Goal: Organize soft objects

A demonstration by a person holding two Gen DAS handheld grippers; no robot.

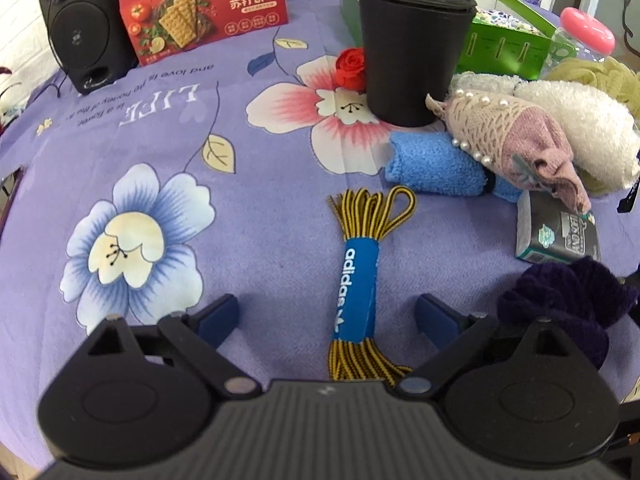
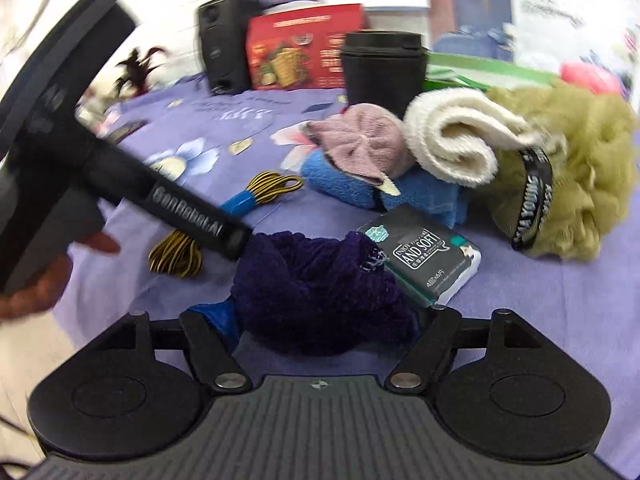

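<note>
My left gripper is open, its blue fingers either side of a bundle of yellow-black laces with a blue Adidas band, lying on the purple floral cloth. My right gripper is shut on a dark purple knitted scrunchie, which also shows in the left wrist view. Behind lie a blue towel, a pink lace hat, a white rolled towel and a green bath pouf. The laces also show in the right wrist view.
A black cup, red cracker box, black speaker, green box, pink-lidded jar and red rose stand at the back. A tissue pack lies by the scrunchie. The left gripper's body crosses the right wrist view.
</note>
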